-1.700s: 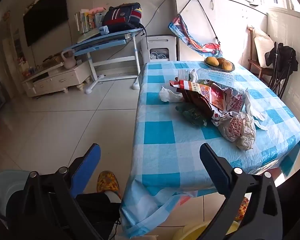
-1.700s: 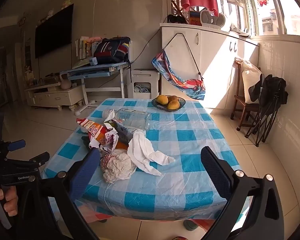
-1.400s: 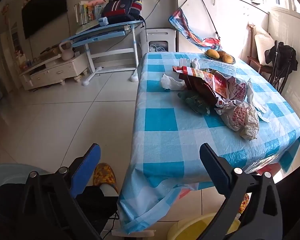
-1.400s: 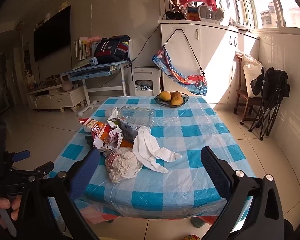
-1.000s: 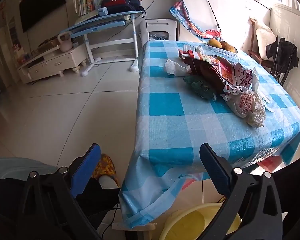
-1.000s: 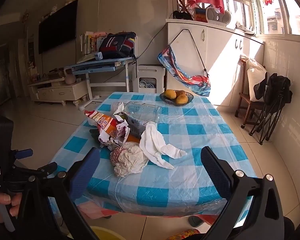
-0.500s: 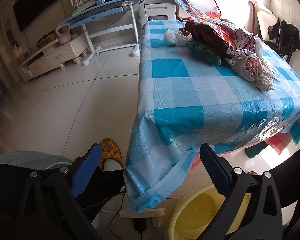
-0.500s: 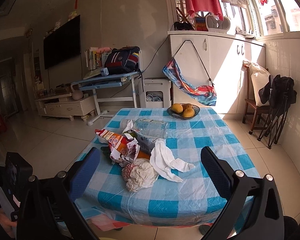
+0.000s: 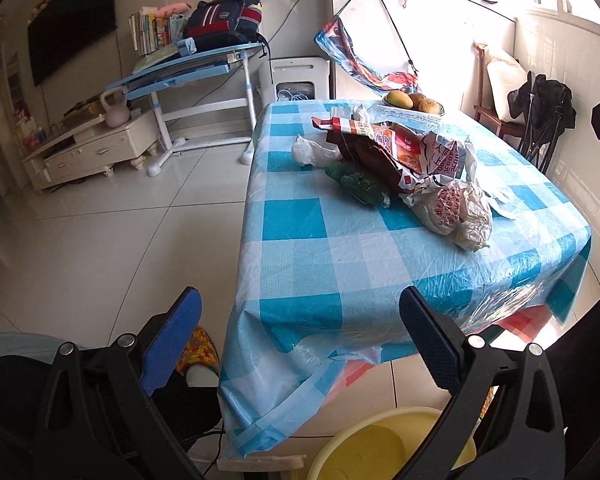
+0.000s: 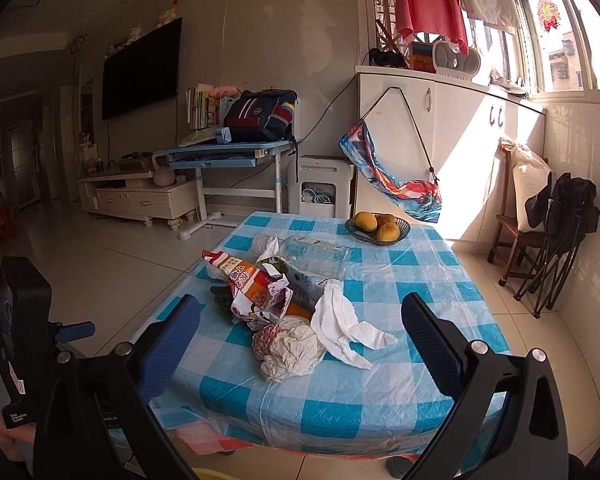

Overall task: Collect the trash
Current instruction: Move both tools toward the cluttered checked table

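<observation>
A heap of trash lies on the blue-checked table (image 10: 416, 376): a crumpled printed wrapper (image 10: 288, 342), a white tissue (image 10: 342, 326), a red-orange snack bag (image 10: 254, 284), a clear plastic bottle (image 10: 316, 254) and a dark green bag (image 9: 358, 182). The wrapper (image 9: 452, 210) and snack bag (image 9: 396, 152) also show in the left wrist view. A yellow basin (image 9: 384, 446) stands on the floor under the table's near edge. My left gripper (image 9: 300, 344) is open and empty, low by the table's near corner. My right gripper (image 10: 300, 340) is open and empty, short of the heap.
A bowl of fruit (image 10: 378, 226) sits at the table's far end. A folding chair with a black bag (image 10: 556, 232) stands to the right. A blue desk (image 10: 236, 156) and a TV cabinet (image 10: 140, 198) stand at the back. A slippered foot (image 9: 198, 354) is by the left gripper.
My left gripper dipped toward the floor and basin, then tilted back up toward the table. My right gripper rose and drew back a little from the heap. Both stayed open.
</observation>
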Motion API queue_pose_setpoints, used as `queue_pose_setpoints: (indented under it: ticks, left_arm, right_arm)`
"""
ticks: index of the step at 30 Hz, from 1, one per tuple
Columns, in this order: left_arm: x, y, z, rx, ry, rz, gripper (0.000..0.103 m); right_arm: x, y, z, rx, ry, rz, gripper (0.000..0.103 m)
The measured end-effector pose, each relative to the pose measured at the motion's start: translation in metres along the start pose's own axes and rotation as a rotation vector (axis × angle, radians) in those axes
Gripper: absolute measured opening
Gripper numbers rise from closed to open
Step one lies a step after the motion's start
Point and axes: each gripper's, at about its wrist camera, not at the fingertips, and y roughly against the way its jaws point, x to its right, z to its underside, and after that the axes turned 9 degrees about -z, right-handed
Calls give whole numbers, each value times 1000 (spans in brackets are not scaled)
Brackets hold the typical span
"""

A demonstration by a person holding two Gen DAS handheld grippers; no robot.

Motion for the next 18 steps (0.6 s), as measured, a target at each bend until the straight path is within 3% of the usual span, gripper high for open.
queue_pose_setpoints:
  ticks: [3,12,18]
  left_arm:
    - [5,5,-14,36,-30,10,96]
    - [5,-6,-48,65,-23,26,96]
    - [7,-20,-59,60,-18,41,96]
  right_arm:
    - [3,-14,-5,-87,37,-46,97]
    - [-1,-39,-32,-67,183,-86,97]
    - [17,-59,-25,-77,110,-97,97]
